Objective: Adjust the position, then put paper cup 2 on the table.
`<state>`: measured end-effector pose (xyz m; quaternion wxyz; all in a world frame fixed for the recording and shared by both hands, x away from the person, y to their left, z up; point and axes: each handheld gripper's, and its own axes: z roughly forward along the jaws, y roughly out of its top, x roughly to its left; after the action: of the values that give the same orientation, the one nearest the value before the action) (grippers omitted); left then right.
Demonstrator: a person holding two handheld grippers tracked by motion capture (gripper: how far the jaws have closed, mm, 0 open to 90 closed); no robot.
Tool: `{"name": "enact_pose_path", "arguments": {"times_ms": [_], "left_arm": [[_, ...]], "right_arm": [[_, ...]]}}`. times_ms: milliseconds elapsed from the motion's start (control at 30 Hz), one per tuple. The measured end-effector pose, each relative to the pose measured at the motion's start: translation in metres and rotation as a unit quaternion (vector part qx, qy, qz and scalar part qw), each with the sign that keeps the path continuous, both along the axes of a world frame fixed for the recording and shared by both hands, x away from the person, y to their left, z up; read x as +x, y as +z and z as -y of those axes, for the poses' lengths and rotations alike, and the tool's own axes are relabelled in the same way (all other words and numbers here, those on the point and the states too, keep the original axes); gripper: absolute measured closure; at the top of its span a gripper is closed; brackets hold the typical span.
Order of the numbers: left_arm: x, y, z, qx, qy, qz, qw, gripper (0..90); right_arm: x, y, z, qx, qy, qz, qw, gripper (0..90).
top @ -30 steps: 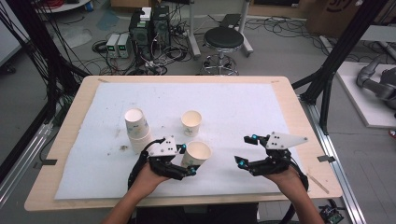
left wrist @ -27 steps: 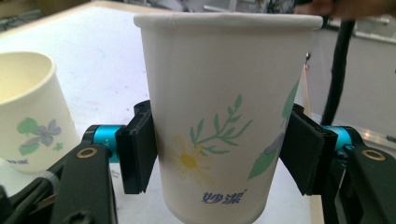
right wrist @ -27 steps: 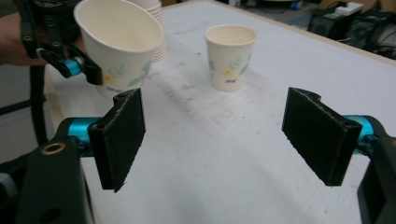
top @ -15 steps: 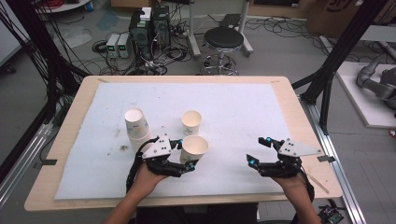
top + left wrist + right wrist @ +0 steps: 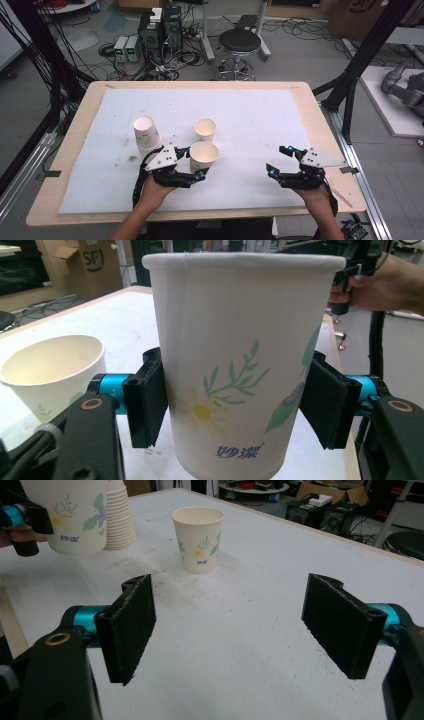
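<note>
Currently held: white paper cup with a printed daisy (image 5: pixel 240 365), upright between the left gripper (image 5: pixel 192 167) jaws, clamped at mid-wall.
Handling: likely light, thin-walled, crushable; grip gently below the stiffer rim.
Right gripper (image 5: pixel 282 160): wide open, empty, well apart.
Beyond the held cup: second white flower-print paper cup (image 5: pixel 205 129), standing.

We saw the white paper cup (image 5: pixel 235 365), printed with a daisy and green leaves, upright and lifted clear of the desk (image 5: pixel 260 115).
</note>
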<state>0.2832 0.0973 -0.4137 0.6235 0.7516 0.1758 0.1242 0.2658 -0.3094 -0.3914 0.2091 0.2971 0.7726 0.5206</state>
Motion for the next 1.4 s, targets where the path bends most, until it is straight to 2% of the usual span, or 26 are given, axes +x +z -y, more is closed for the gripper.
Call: {"name": "enact_pose_path", "arguments": {"times_ms": [500,700,833,933,1100,1267,1400], "left_arm": [[0.0,0.0,-0.003,-0.005,0.016,0.005,0.9998,33.6],[0.002,0.0,0.003,0.0,0.013,0.006,0.9999,33.5],[0.008,0.003,0.014,0.004,0.013,0.01,0.9999,33.4],[0.015,0.005,0.027,-0.004,0.012,0.011,0.9999,33.3],[0.027,0.006,0.05,-0.007,0.01,0.013,0.9998,33.3],[0.037,0.004,0.069,0.003,0.011,0.015,0.9998,33.3],[0.045,0.001,0.085,-0.006,0.015,0.013,0.9998,33.1]], "right_arm": [[0.001,0.001,0.002,0.002,-0.004,-0.002,1.0,22.1],[0.002,0.0,0.002,-0.003,-0.004,-0.003,1.0,22.1],[0.001,-0.001,0.001,-0.018,-0.009,-0.002,0.9998,22.2],[0.0,0.001,0.003,-0.021,-0.012,0.003,0.9997,22.2],[0.001,0.003,0.008,-0.016,-0.02,0.006,0.9997,22.2],[0.001,0.003,0.015,-0.006,-0.032,0.007,0.9994,22.1],[0.0,0.005,0.019,0.0,-0.043,0.006,0.999,22.2]]}}
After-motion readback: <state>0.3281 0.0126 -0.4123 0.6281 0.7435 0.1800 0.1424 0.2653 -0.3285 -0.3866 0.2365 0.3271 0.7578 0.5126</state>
